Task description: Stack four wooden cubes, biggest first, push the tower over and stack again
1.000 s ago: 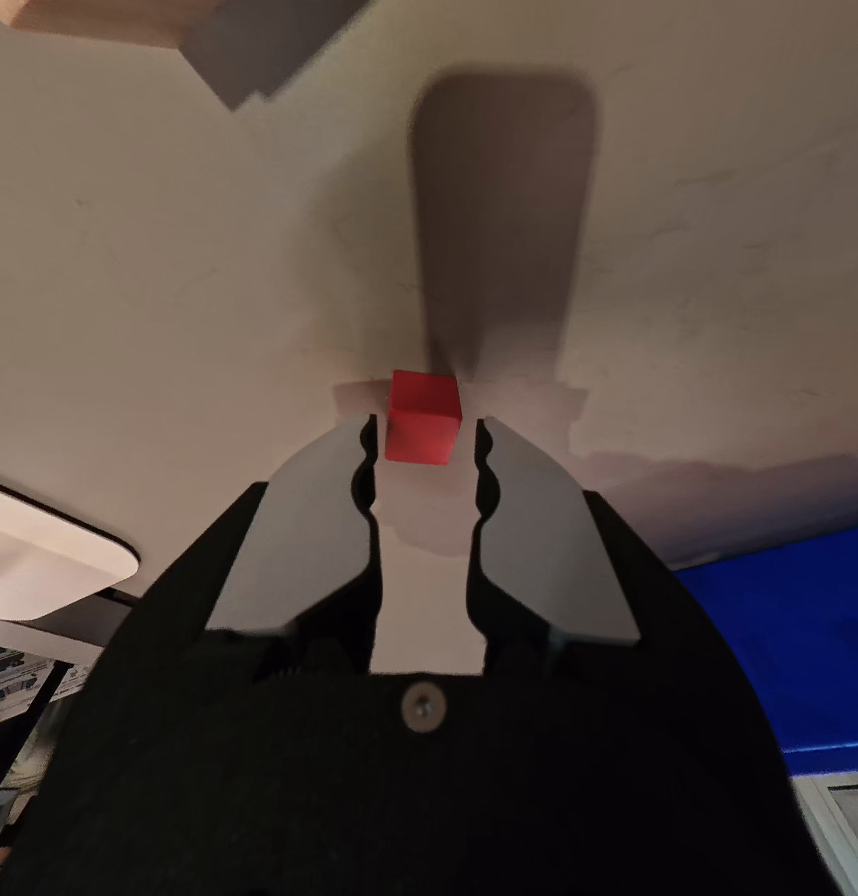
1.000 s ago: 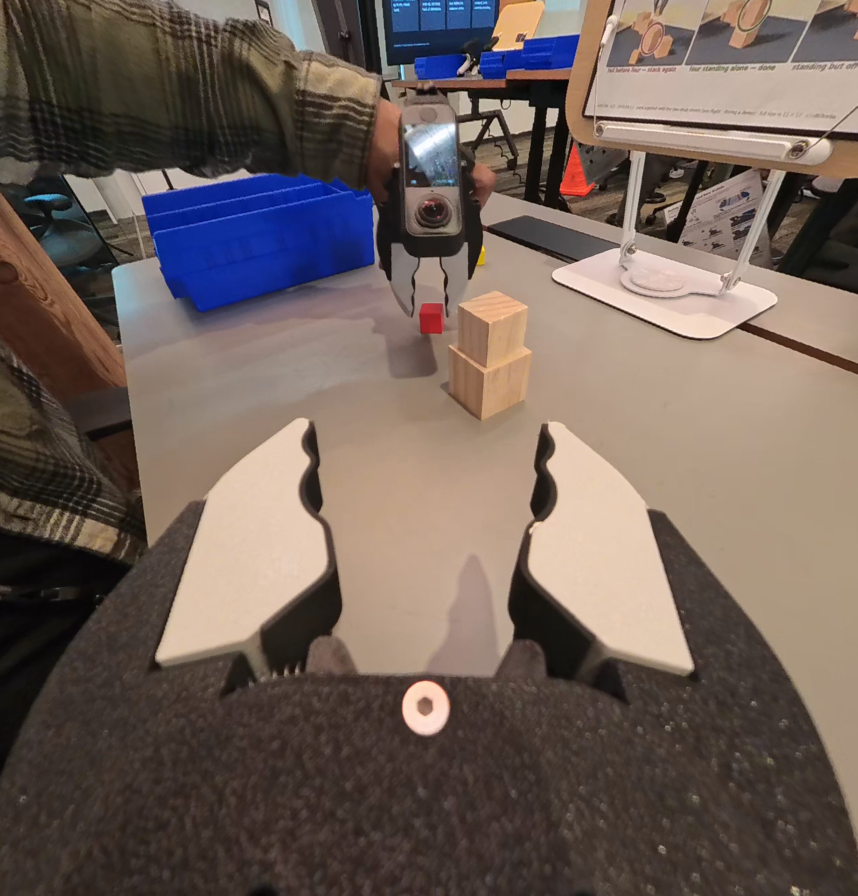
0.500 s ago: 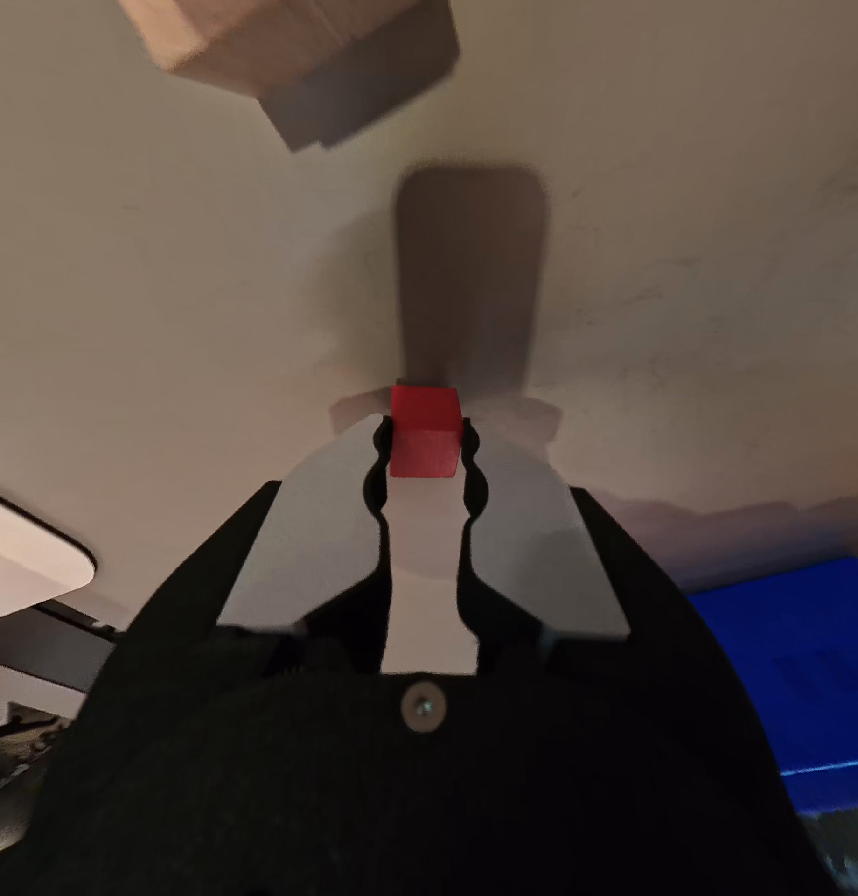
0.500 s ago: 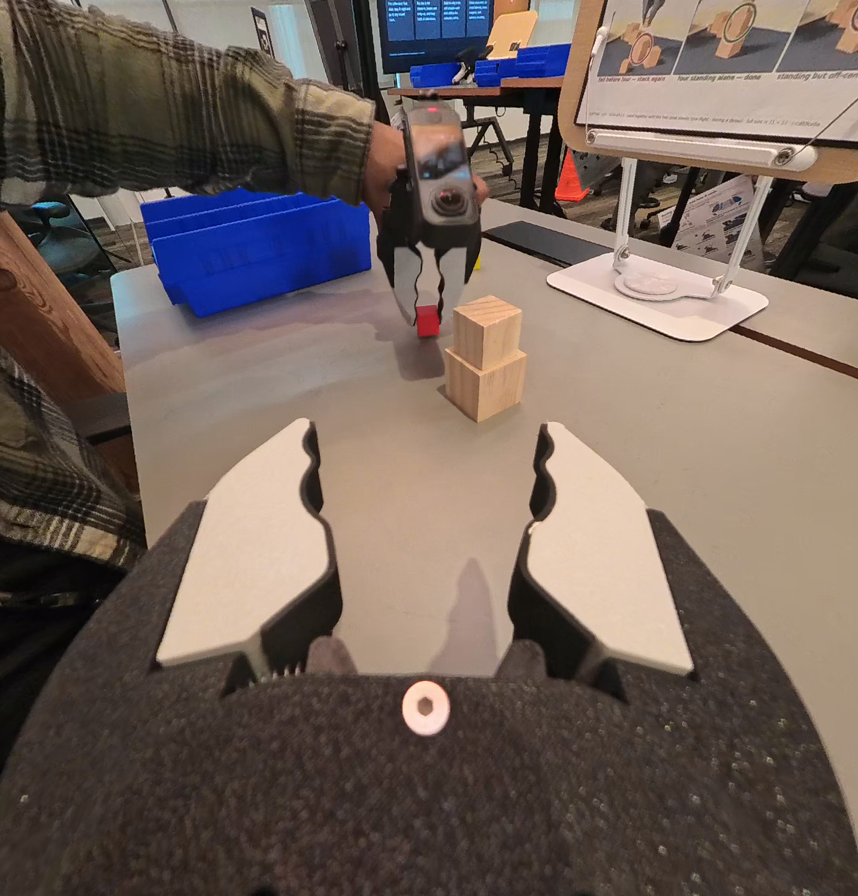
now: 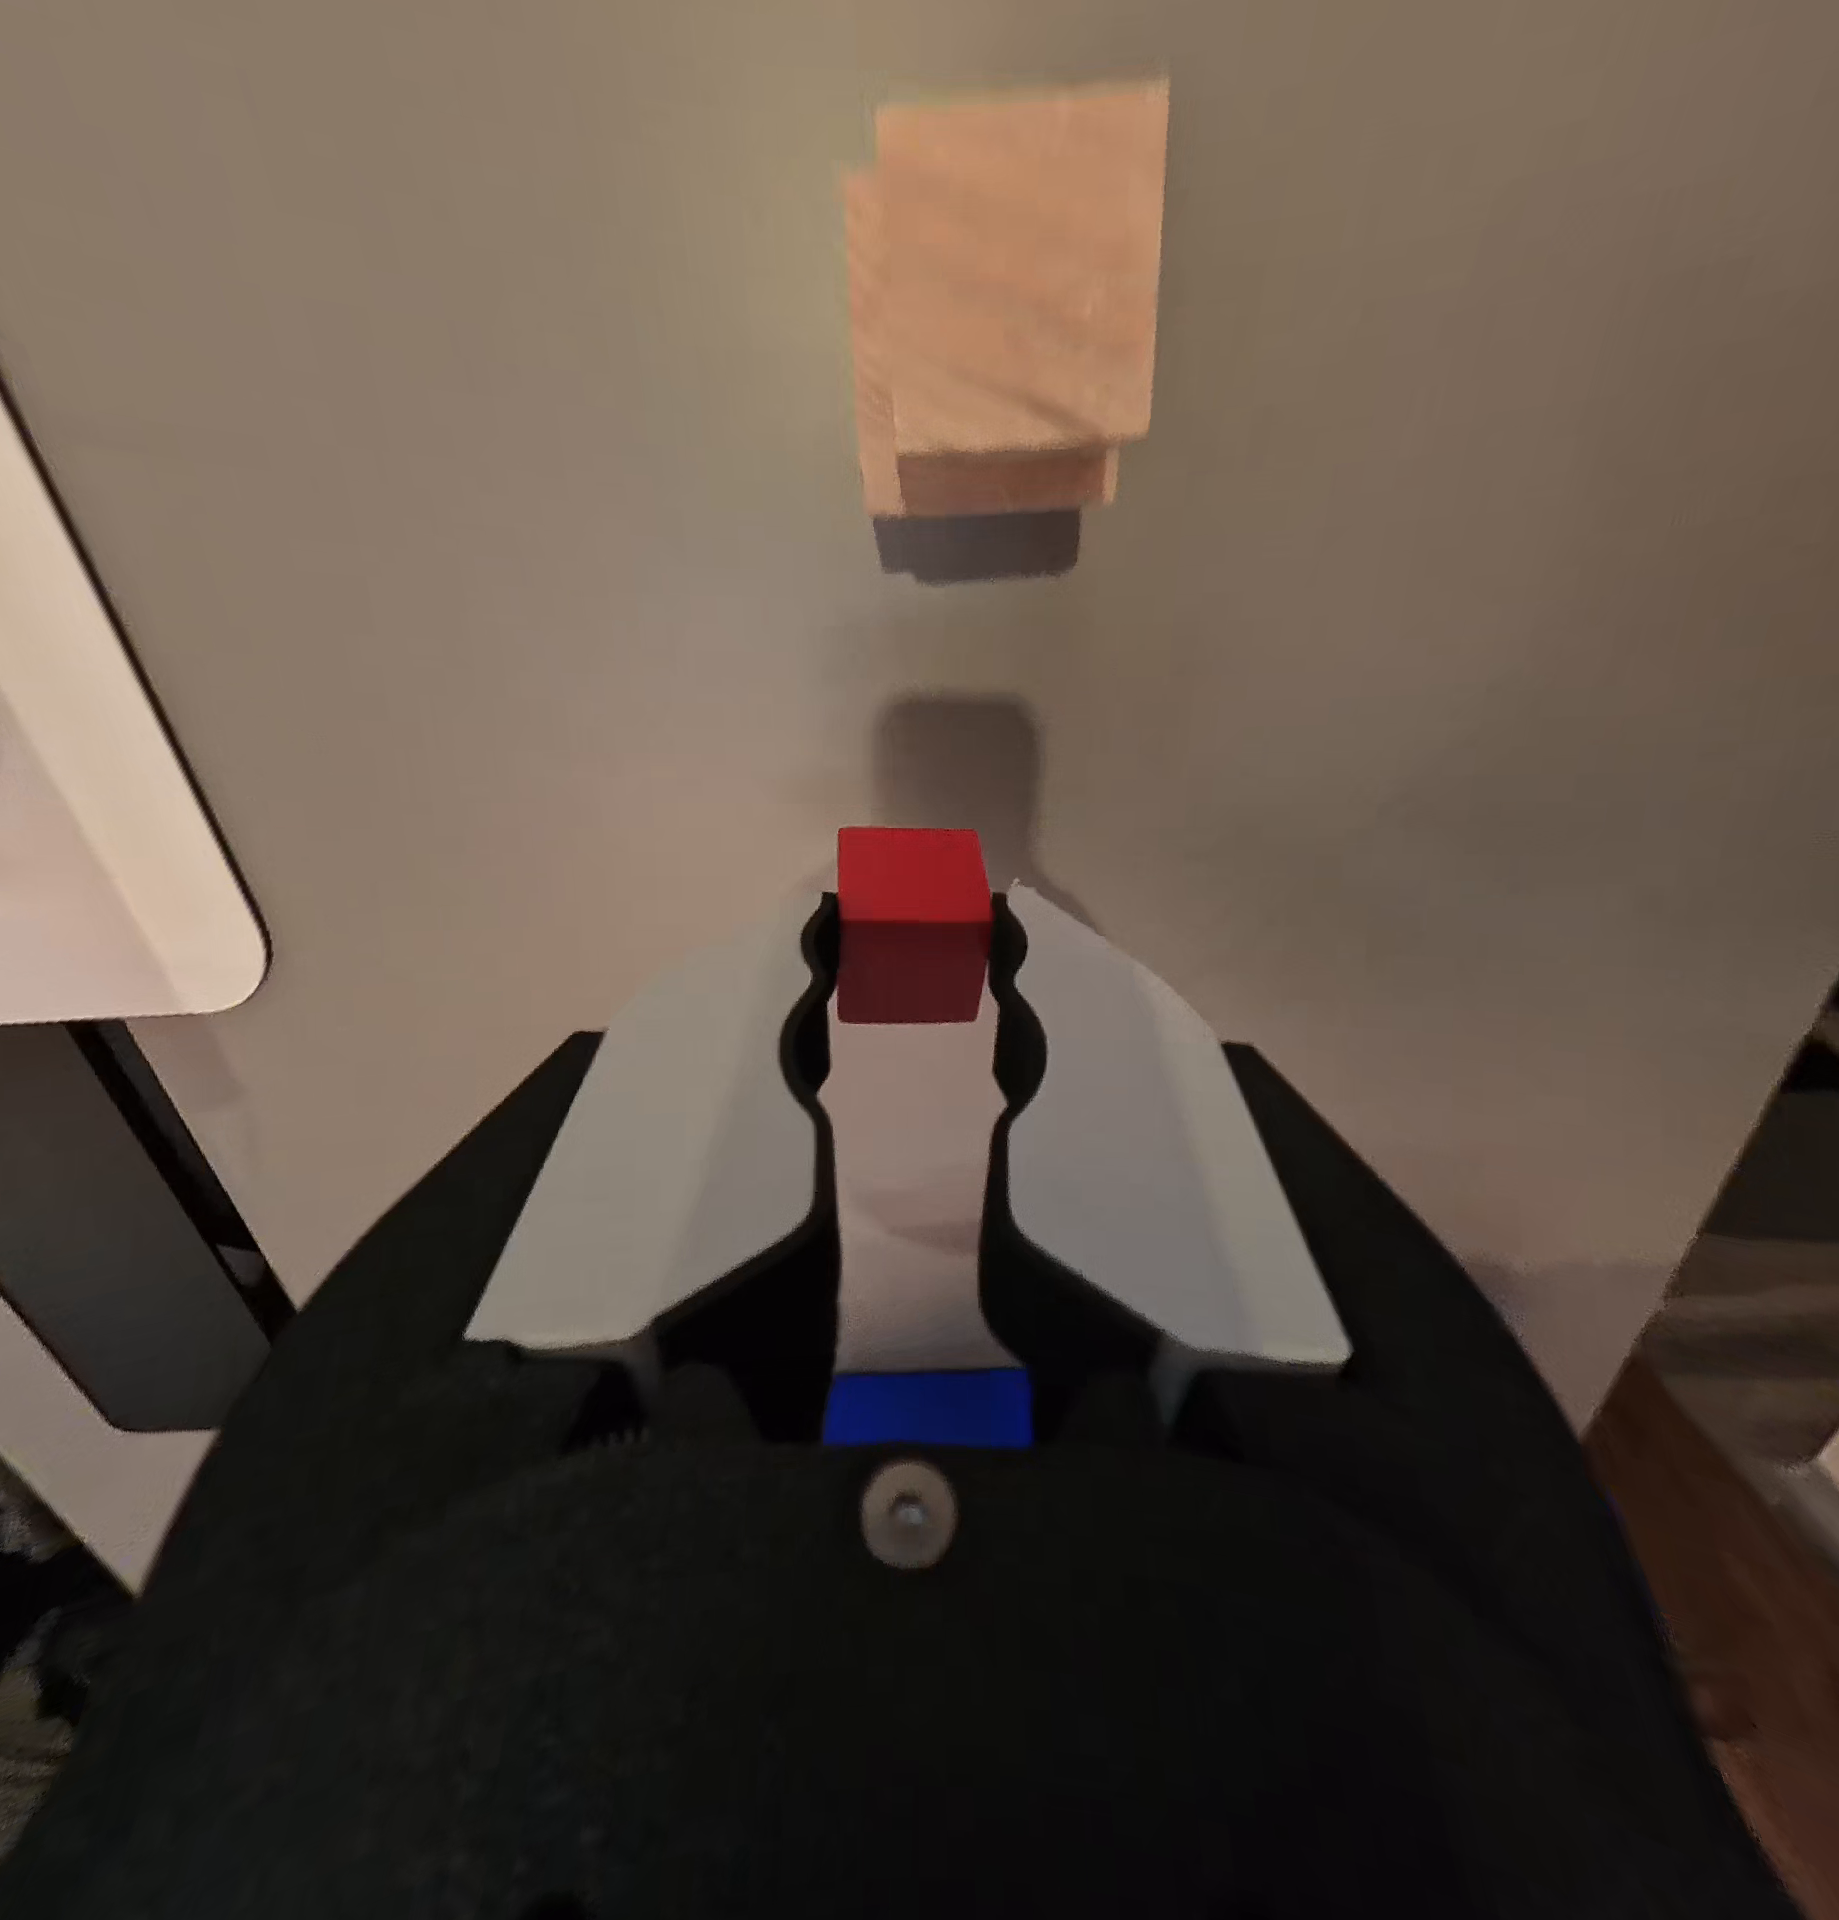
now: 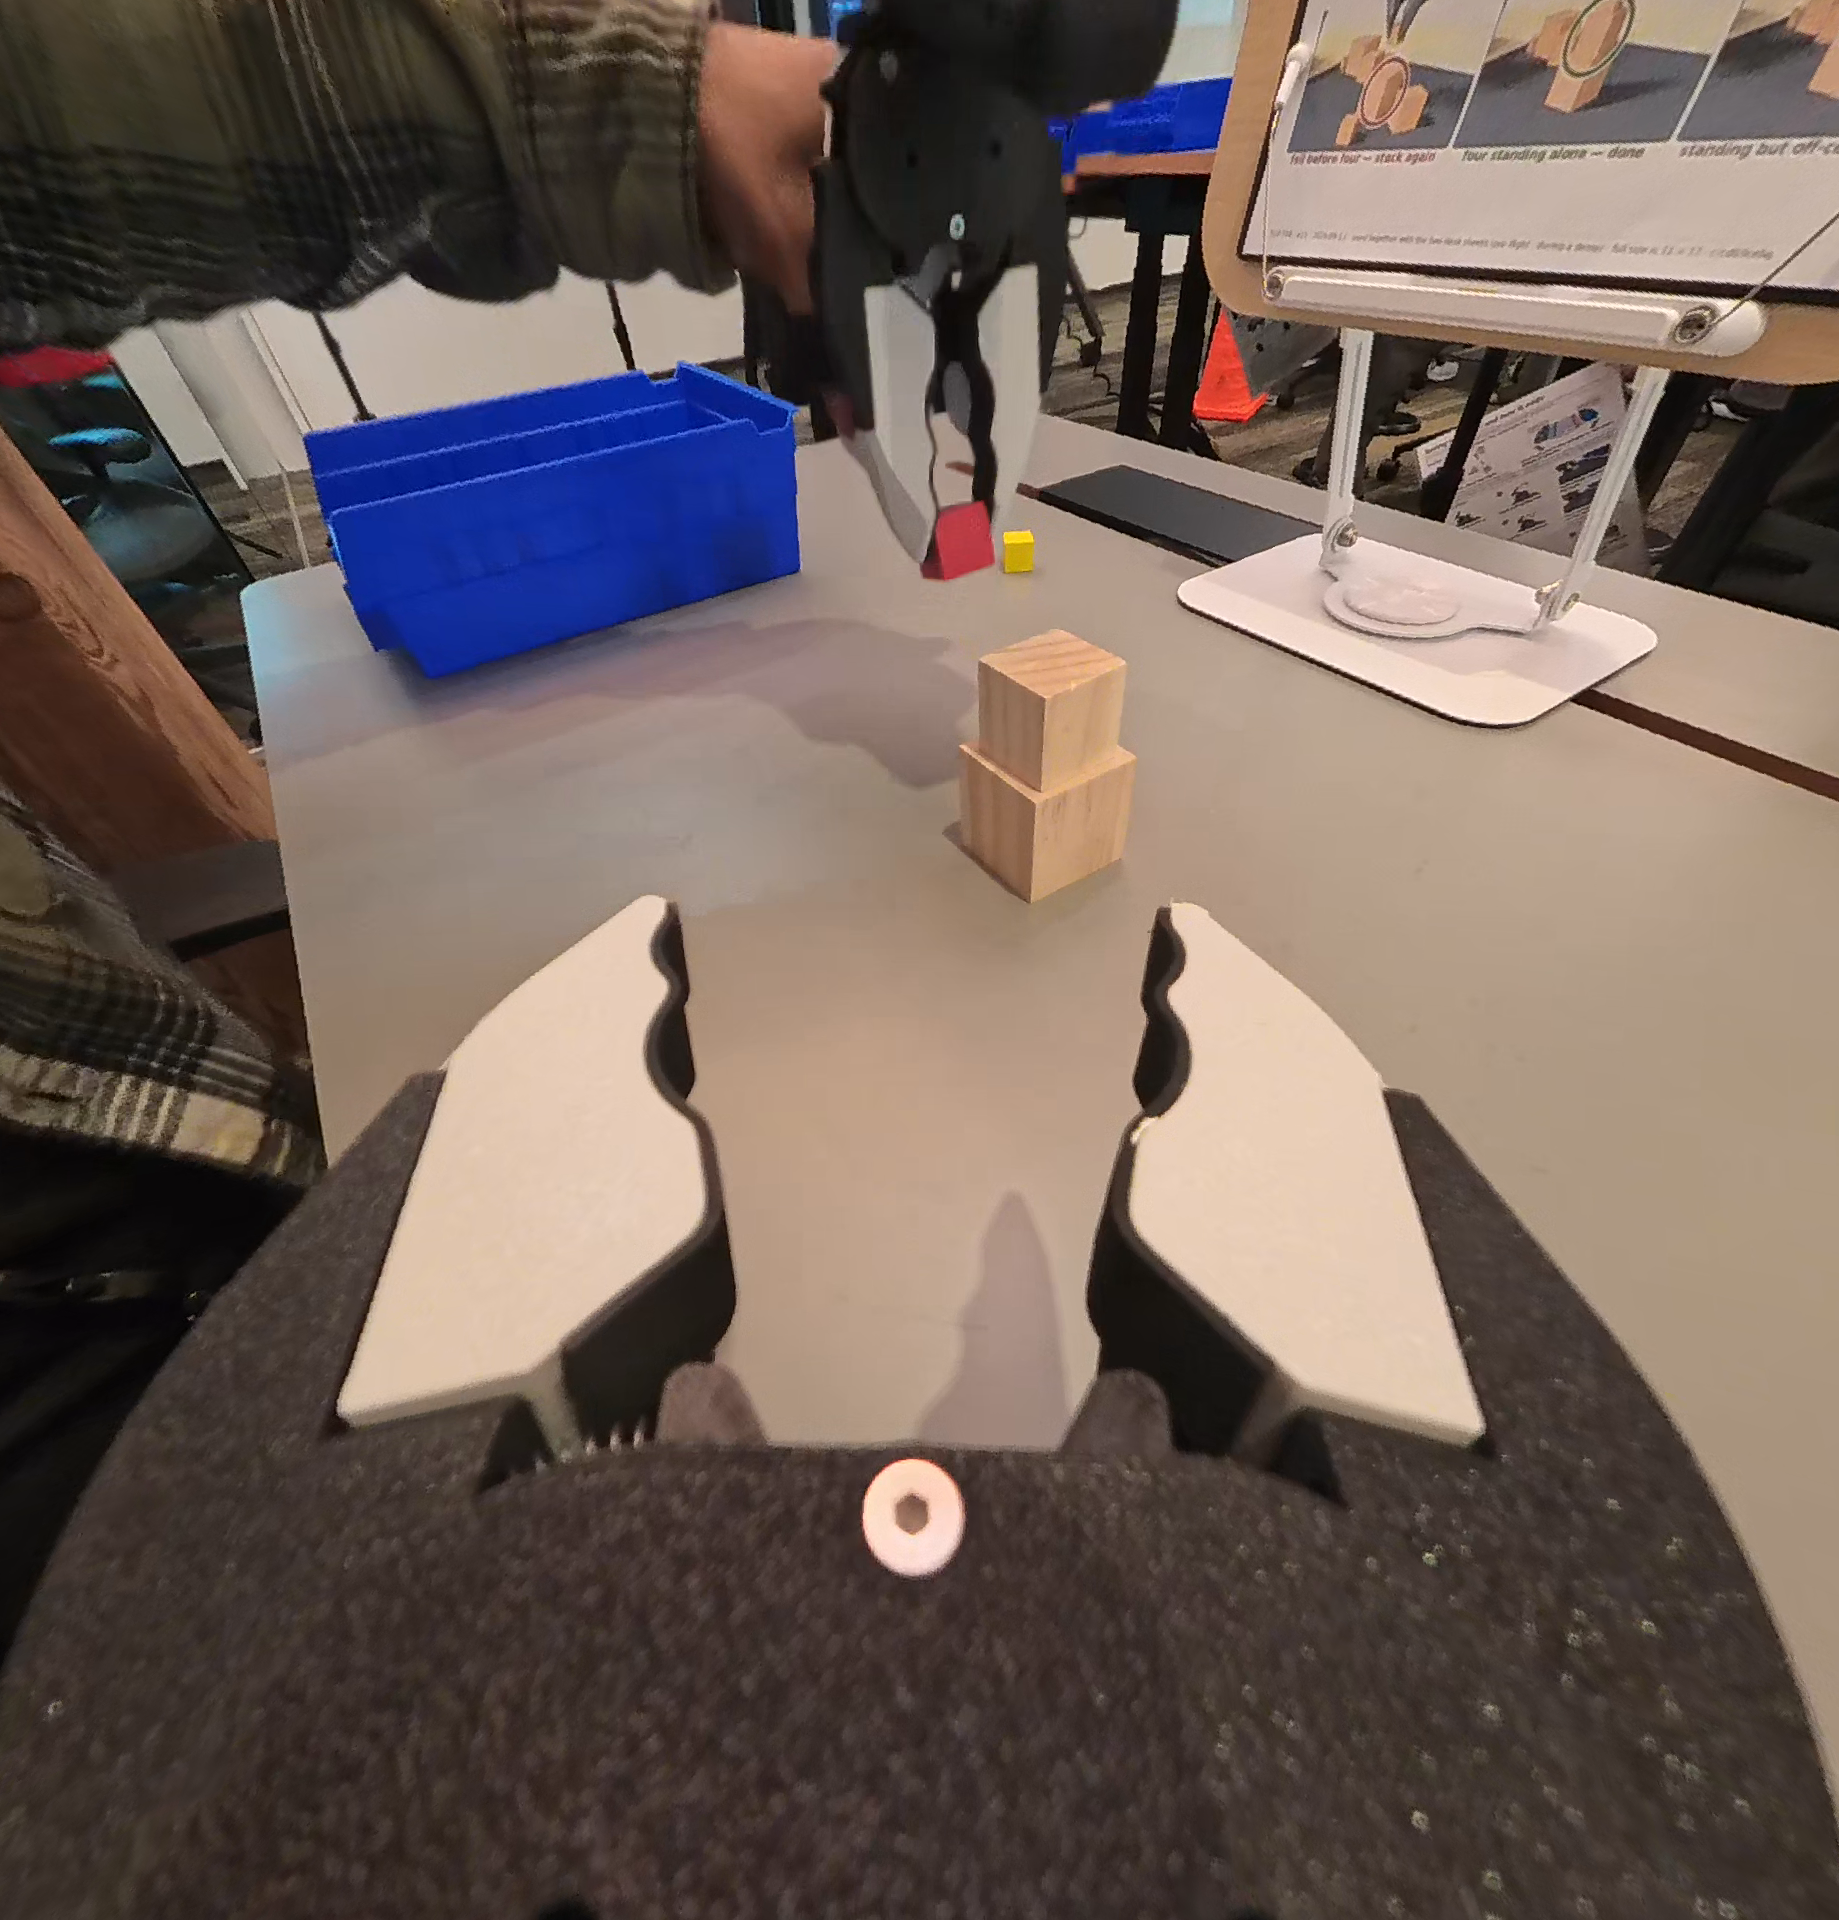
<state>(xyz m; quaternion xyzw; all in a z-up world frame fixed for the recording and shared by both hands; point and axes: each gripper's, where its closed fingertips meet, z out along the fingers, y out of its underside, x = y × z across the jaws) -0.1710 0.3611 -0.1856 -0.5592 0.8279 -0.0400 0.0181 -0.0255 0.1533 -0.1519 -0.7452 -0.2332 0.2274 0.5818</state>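
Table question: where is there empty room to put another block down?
The table is bare between the right gripper and the two-cube stack, and right of that stack. It is crowded farther back: blue bin, left gripper holding the red cube, yellow cube, white stand base.

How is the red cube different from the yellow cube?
The red cube is bigger; the yellow cube is tiny. The red cube is pinched between the left gripper's fingers and lifted above the table; the yellow cube sits on the table, untouched. Both are painted cubes, still apart from the two-cube wooden stack.
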